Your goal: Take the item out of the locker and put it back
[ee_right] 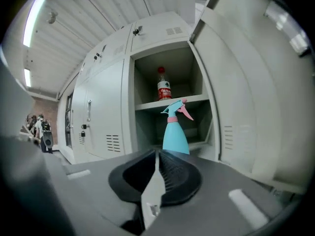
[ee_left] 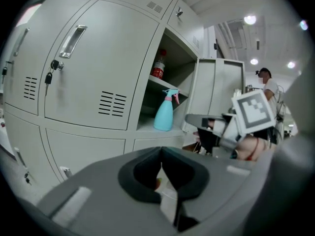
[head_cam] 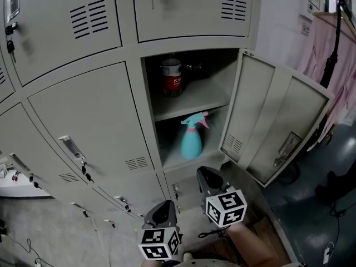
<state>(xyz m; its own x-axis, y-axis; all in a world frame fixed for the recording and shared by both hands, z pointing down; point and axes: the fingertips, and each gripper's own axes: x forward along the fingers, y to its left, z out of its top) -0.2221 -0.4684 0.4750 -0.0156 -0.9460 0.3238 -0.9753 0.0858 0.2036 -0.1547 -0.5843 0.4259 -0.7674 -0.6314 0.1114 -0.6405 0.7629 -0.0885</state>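
A turquoise spray bottle point(head_cam: 191, 141) with a pink trigger stands upright on the lower shelf of the open locker point(head_cam: 189, 102). A red-labelled bottle point(head_cam: 172, 78) stands on the shelf above it. My right gripper point(head_cam: 203, 173) hangs just below and in front of the compartment, jaws shut with nothing between them. In the right gripper view the spray bottle point(ee_right: 174, 132) rises straight beyond the closed tips point(ee_right: 157, 152), apart from them. My left gripper point(head_cam: 166, 204) is lower and to the left, also shut and empty. The left gripper view shows the spray bottle point(ee_left: 164, 116) and the right gripper point(ee_left: 194, 119).
The locker door point(head_cam: 272, 127) swings wide open to the right. Closed lockers point(head_cam: 89, 121) with handles and hanging keys fill the left. Pink cloth point(head_cam: 328, 54) hangs at the far right. A cable point(head_cam: 334, 249) lies on the dark floor. A person point(ee_left: 268, 85) stands far off.
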